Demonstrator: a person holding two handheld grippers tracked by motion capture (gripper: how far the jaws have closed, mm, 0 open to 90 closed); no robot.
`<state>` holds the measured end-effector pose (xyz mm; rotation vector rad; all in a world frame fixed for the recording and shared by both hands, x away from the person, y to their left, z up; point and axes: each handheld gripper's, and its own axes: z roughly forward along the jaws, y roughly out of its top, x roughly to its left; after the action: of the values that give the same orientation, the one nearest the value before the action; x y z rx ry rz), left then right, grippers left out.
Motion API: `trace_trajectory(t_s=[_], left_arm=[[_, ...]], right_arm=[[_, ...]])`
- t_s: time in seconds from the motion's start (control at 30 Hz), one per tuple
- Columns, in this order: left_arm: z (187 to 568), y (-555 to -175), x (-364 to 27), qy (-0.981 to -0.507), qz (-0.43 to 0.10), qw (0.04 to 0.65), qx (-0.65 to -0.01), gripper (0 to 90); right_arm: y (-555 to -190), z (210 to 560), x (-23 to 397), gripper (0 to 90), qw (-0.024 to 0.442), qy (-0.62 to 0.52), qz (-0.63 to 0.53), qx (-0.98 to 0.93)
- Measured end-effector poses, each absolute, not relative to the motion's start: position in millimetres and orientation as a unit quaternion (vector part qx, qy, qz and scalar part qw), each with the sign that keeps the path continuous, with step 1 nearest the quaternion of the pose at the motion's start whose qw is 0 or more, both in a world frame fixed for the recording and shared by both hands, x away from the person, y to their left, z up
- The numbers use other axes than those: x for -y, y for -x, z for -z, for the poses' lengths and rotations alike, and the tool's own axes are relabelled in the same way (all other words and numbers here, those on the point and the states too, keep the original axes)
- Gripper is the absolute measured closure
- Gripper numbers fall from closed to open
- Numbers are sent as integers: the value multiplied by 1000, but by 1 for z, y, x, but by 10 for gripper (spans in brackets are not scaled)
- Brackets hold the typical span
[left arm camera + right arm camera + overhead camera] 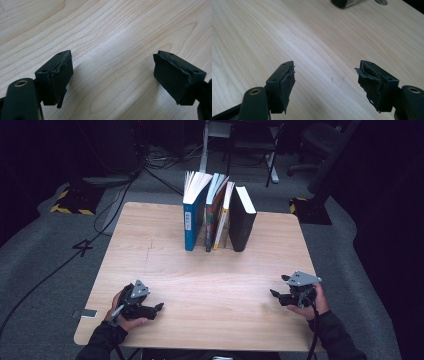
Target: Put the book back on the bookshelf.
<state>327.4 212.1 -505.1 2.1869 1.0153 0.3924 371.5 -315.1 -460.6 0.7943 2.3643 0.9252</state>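
Dark room, grey carpet with cables and chair bases behind; light wooden table (150, 265) in the middle, surface bare apart from a row of books at its far centre.

Left gripper (159, 307): resting low at the near left edge of the table, held in the person's left hand (122, 312), pointing inward. In the left gripper view the jaws stand wide apart with plain wood grain between them; released, nothing grasped. Pads (61, 80) frayed at the edges.

Books, left to right: blue book (192, 215), upright, pages fanned slightly at the top; a thin dark book (212, 217) and a yellow-spined book (223, 217) leaning together; black book (242, 220) closing the row on the right. They stand touching, each propping its neighbour, likely so one can be pulled out by its spine or top edge. Well apart from both grippers.

Right gripper (274, 294): near right edge, in the right hand (312, 302), angled inward. Jaws parted, empty, bare table between them.

Containers: none on the table; no bookend or box.

Judgement: approach stage, no book touched yet.
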Motion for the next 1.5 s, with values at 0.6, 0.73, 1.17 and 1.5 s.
trace_trajectory(t_s=[0.6, 0.73, 1.17, 1.5], left_arm=[[505, -327, -212, -841, -151, 342, -390, 163], [505, -327, -212, -841, -151, 342, -391, 163], [505, -326, -212, -840, -154, 342, -391, 164], [505, -327, -212, -841, -152, 342, -391, 163]], right_arm=[[-341, 499, 372, 295, 199, -342, -366, -843], [-336, 504, 384, 277, 186, -365, -373, -832], [-334, 505, 387, 259, 172, -378, -373, -830], [-335, 505, 386, 251, 175, -382, -371, -828]])
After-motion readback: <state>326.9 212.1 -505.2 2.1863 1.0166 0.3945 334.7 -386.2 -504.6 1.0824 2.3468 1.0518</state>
